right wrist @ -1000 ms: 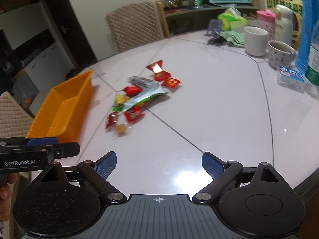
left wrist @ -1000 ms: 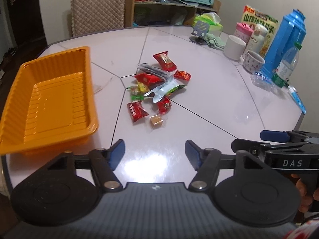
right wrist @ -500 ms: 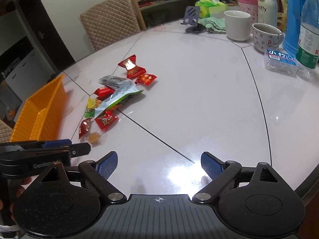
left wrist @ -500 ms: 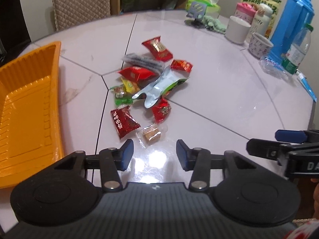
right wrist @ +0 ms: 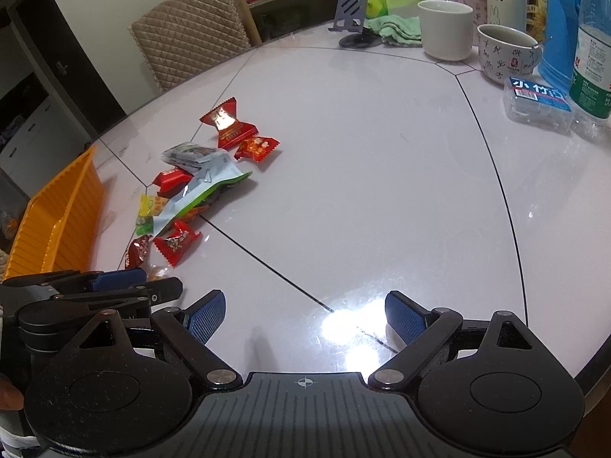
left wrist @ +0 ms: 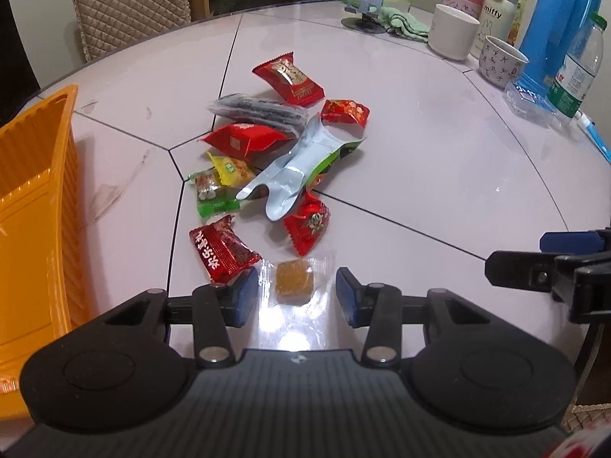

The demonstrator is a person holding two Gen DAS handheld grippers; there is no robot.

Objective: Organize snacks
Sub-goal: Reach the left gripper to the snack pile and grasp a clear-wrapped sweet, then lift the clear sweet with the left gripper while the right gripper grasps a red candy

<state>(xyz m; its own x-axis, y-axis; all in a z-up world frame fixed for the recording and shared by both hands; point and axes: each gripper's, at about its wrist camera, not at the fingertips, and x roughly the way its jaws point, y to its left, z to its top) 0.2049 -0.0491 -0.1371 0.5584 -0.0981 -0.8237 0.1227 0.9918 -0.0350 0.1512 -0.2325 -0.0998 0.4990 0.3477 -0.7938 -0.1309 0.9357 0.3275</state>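
Note:
A pile of wrapped snacks (left wrist: pixel 282 152) lies mid-table: several red packets, a yellow one, a green one, a dark striped one and a torn silver-green pouch (left wrist: pixel 301 168). A small brown candy in clear wrap (left wrist: pixel 294 281) lies nearest. My left gripper (left wrist: pixel 293 294) is open, its blue pads either side of that candy without closing on it. A dark red packet (left wrist: pixel 221 248) lies just left of it. My right gripper (right wrist: pixel 304 315) is open and empty over bare table; the pile (right wrist: pixel 191 191) is to its left. The orange tray (left wrist: pixel 30 206) stands at the left.
At the back right stand a white mug (left wrist: pixel 452 30), a patterned cup (left wrist: pixel 500 61), a blue jug (left wrist: pixel 561 26), a water bottle (left wrist: pixel 576 72), a clear plastic box (right wrist: pixel 538 103), a phone stand (left wrist: pixel 364 4) and a green cloth. A quilted chair (left wrist: pixel 130 0) is behind the table.
My left gripper has moved forward and down to the pile, until its pads straddle the brown candy. My right gripper has moved slightly forward over the table.

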